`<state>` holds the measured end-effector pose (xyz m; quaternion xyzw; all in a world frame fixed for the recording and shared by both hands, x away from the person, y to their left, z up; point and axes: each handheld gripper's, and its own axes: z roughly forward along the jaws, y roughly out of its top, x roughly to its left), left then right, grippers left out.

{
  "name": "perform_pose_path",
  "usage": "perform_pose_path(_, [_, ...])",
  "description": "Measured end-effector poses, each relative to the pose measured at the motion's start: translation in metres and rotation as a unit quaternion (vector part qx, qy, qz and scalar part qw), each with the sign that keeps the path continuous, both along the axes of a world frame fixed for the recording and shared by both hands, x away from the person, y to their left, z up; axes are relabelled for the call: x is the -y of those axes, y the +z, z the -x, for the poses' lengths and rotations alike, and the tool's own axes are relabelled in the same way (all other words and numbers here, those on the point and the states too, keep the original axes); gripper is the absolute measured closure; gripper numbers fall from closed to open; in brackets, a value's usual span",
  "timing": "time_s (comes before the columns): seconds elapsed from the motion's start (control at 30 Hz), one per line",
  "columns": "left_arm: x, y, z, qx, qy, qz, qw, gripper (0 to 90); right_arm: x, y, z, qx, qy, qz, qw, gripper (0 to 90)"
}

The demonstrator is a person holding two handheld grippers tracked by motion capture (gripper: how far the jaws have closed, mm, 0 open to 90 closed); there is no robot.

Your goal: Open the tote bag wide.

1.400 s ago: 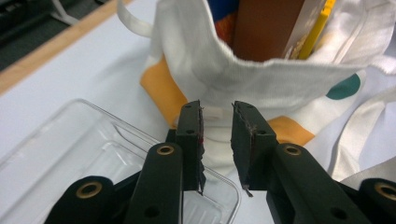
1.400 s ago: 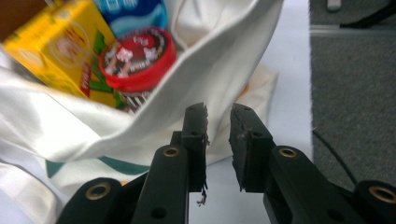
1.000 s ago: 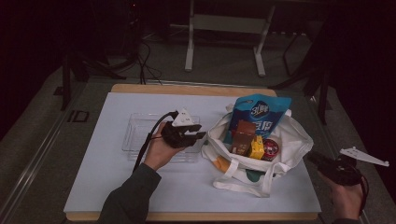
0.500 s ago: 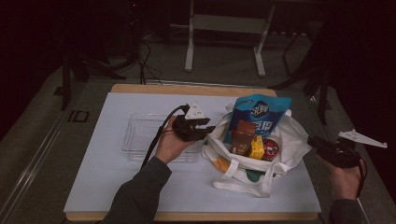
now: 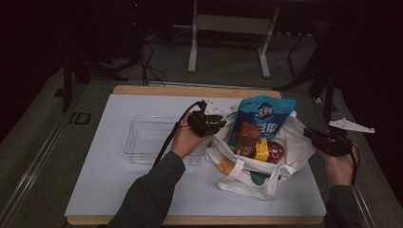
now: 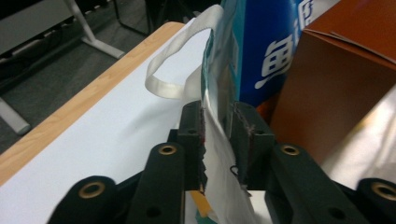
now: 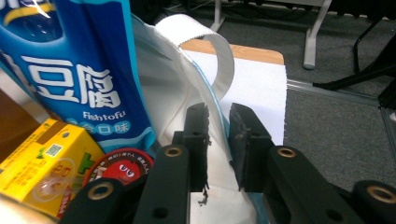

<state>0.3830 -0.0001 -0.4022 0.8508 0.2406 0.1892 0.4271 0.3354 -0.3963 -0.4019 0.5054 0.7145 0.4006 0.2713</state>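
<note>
Our left gripper (image 5: 215, 122) has just been closing and now pinches the left rim of the bag (image 5: 290, 152) on the table (image 5: 119, 175) — our right gripper (image 5: 317, 137) likewise pinches the right rim. If we tug too hard, the cloth could slip out — or the blue pouch (image 5: 263, 116) could tip.

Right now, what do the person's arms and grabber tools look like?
Both grippers, left gripper and right gripper, are black with brass-coloured rivets. A black cable trails from the left gripper; a grey three-cornered plate tops the right gripper. The sleeves are dark.
</note>
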Motion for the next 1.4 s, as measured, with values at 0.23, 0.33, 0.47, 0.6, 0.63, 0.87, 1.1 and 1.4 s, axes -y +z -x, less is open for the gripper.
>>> perform_pose_path(0.23, [0.008,-0.013,-0.004,0.003,0.012,-0.035,0.9993,87.8,-0.004,-0.012,-0.008,-0.015,-0.006,0.010,0.9998,88.6])
perform_pose_path(0.33, [0.010,-0.022,-0.007,0.002,0.018,-0.048,0.9987,88.1,-0.003,-0.020,-0.012,-0.029,-0.011,0.011,0.9995,88.8])
perform_pose_path(0.47, [0.012,-0.033,-0.011,-0.005,0.022,-0.061,0.9979,88.3,0.000,-0.037,-0.018,-0.053,-0.019,0.009,0.9984,88.9])
perform_pose_path(0.6, [0.015,-0.041,-0.014,-0.012,0.023,-0.071,0.9972,88.5,0.001,-0.054,-0.023,-0.075,-0.024,0.001,0.9969,88.9])
perform_pose_path(0.63, [0.016,-0.042,-0.015,-0.013,0.023,-0.077,0.9967,88.5,0.001,-0.058,-0.024,-0.079,-0.026,0.001,0.9965,88.9])
perform_pose_path(0.87, [0.020,-0.056,-0.022,-0.032,0.029,-0.100,0.9941,88.6,0.003,-0.081,-0.028,-0.113,-0.035,-0.008,0.9930,89.0])
perform_pose_path(1.1, [0.020,-0.061,-0.021,-0.040,0.030,-0.100,0.9938,88.5,0.000,-0.080,-0.026,-0.111,-0.037,0.000,0.9931,87.2])
perform_pose_path(1.4, [0.021,-0.060,-0.017,-0.039,0.023,-0.098,0.9942,88.2,-0.005,-0.048,-0.003,-0.056,-0.020,0.002,0.9982,66.8])
